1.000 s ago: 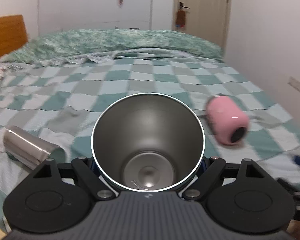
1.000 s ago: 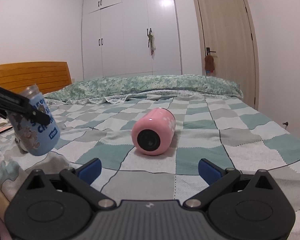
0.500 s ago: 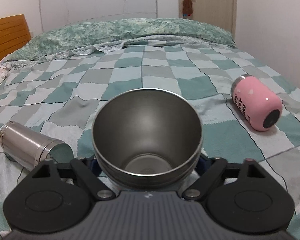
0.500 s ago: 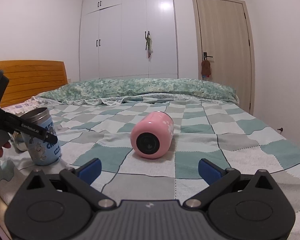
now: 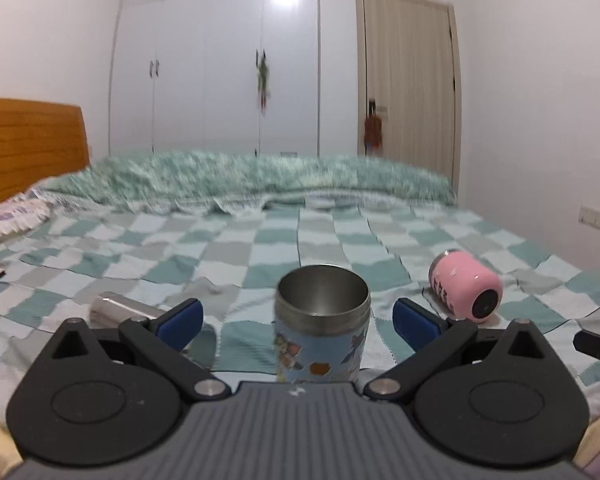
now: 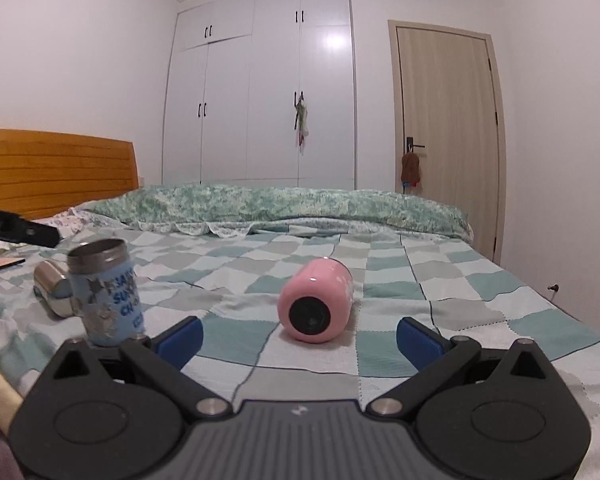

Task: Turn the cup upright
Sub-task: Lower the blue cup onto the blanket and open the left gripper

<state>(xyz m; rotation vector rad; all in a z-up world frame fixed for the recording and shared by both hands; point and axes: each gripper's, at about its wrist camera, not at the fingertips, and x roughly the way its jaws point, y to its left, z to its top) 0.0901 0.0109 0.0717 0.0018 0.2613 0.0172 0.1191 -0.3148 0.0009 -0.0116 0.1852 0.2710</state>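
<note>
A blue cartoon-print cup (image 5: 322, 330) with a steel inside stands upright on the checked bedspread, mouth up. My left gripper (image 5: 298, 318) is open, its blue pads apart on either side of the cup without touching it. The cup also shows in the right wrist view (image 6: 106, 292) at the left. A pink cup (image 6: 316, 300) lies on its side, its base facing my right gripper (image 6: 300, 338), which is open and empty just short of it. The pink cup also shows in the left wrist view (image 5: 466, 292).
A steel cup (image 5: 124, 310) lies on its side left of the blue cup, also in the right wrist view (image 6: 52, 292). A rolled green quilt (image 6: 276, 204) lies across the far end of the bed. The wooden headboard (image 6: 52, 172) is at the left.
My left gripper set the blue cup upright on the bed, opened and drew back from it. The right gripper and the pink cup have barely moved.
</note>
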